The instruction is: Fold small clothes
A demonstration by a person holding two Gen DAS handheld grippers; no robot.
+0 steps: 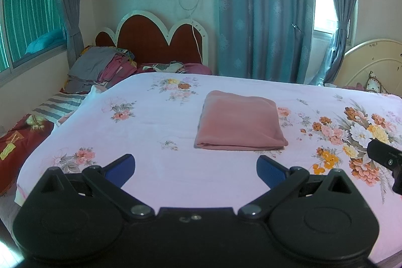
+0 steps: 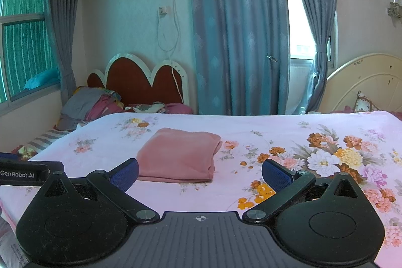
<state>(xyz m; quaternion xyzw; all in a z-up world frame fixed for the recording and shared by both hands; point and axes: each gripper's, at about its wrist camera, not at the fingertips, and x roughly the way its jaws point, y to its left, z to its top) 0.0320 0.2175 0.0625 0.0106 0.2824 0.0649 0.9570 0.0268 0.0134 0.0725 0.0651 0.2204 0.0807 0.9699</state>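
Bed (image 1: 155, 182), one, spread with pink floral sheet, serving as landmark for all below.
Pile of unfolded clothes (image 1: 100, 67), one heap, at far-left corner of bed beside red headboard; count of pieces within not readable.
Pink garment (image 1: 240, 121), one, already folded to a flat rectangle, resting mid-bed, long axis running away from near edge toward curtains.
Left tongs (image 1: 196, 167), one pair, over near edge of bed, spread wide, empty; garment straight ahead and slightly right.
Right tongs (image 2: 199, 173), one pair, over near edge, spread wide, empty; garment ahead and to left, just beyond left pad.
Both near, left tongs more squarely aligned. Fold judged complete; next piece likely from heap.
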